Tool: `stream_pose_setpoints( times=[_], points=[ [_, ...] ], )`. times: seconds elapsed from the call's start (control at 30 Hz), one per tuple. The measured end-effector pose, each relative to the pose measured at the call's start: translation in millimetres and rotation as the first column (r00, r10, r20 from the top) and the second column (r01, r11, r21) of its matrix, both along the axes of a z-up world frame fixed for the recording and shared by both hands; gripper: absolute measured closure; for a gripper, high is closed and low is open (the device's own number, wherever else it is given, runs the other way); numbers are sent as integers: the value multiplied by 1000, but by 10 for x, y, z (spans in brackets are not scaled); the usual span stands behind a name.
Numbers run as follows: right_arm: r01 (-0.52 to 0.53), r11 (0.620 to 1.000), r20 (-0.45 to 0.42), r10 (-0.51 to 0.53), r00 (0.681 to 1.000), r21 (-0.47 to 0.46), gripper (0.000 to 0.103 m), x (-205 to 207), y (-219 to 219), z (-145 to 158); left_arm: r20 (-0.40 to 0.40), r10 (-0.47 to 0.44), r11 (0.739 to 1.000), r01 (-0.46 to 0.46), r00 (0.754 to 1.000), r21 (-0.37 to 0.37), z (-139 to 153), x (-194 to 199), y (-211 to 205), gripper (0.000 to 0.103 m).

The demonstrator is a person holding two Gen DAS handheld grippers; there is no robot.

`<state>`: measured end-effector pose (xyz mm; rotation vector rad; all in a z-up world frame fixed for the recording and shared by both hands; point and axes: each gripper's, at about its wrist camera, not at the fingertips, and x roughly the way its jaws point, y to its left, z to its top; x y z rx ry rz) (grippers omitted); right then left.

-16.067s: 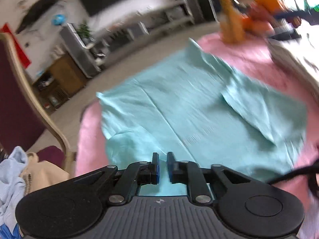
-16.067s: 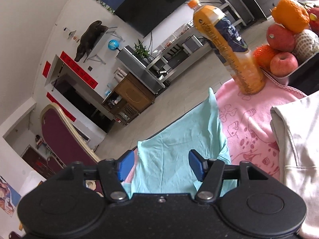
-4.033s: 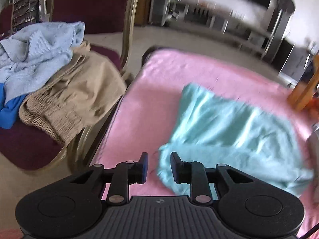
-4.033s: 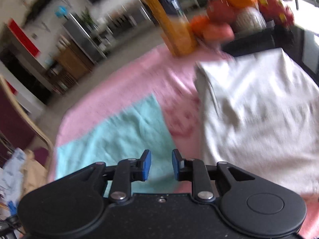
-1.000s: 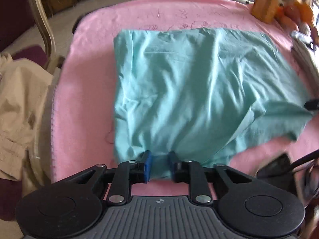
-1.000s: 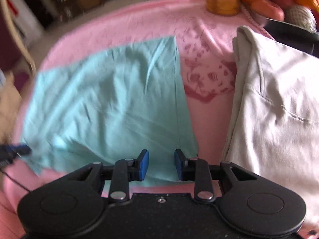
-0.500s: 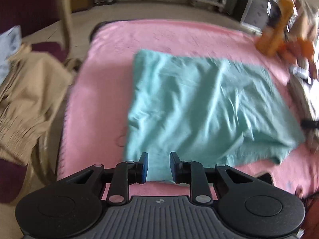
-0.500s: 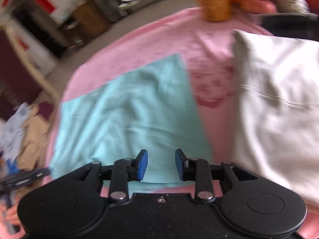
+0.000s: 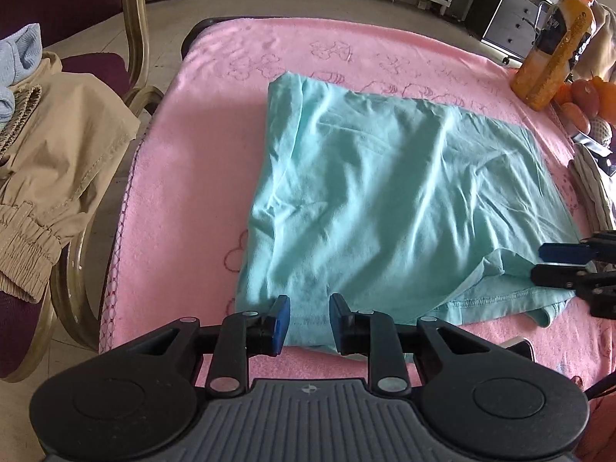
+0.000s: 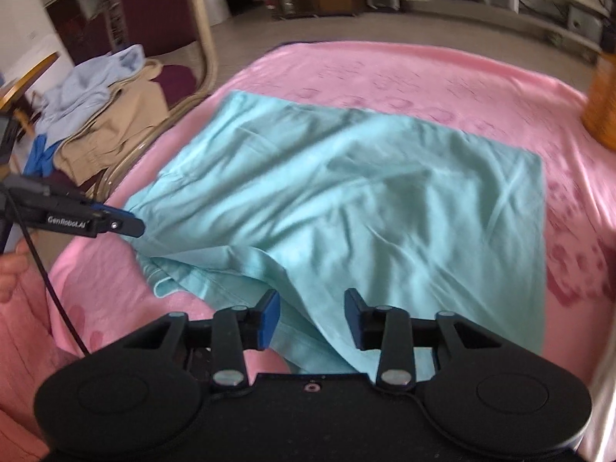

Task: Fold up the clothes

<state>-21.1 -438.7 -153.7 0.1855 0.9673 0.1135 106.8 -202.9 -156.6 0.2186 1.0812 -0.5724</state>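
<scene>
Lying folded on a pink cloth (image 9: 215, 123), a teal shirt (image 9: 404, 192) fills the table's middle. At six o'clock the left gripper (image 9: 309, 319) is parted over the shirt's near edge, pinching nothing. The right gripper (image 10: 311, 317) is likewise parted, with loose fabric passing between unpressed pads; its jaws have just been closing slightly. A loose hem flap at four o'clock could be dragged, undoing the fold. "GenRoboT.AI", or something close to it, is read on the left gripper.
</scene>
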Motion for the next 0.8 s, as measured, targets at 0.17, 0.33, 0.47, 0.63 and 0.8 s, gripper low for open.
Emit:
stream_pose_setpoints(
  times=[0.17, 0.33, 0.47, 0.63, 0.8],
  points=[
    [-32, 999, -18, 32, 999, -22, 94, 73, 69, -116, 4, 17, 1000, -17, 1000, -10, 18, 11, 12, 78],
    [-117, 993, -19, 117, 993, 15, 101, -51, 136, -98, 12, 30, 999, -30, 999, -22, 17, 32, -11, 76],
    [-197, 980, -68, 196, 978, -10, 101, -186, 202, -96, 16, 47, 999, -47, 999, -16, 6, 49, 4, 76],
    [-103, 995, -7, 103, 995, 9, 83, -282, 50, 69, 2, 70, 997, -70, 998, -22, 2, 82, 61, 74],
    [110, 992, 49, -113, 992, 56, 70, -230, -241, 135, -13, 143, 989, -144, 990, -38, -2, 166, 151, 69]
  ],
)
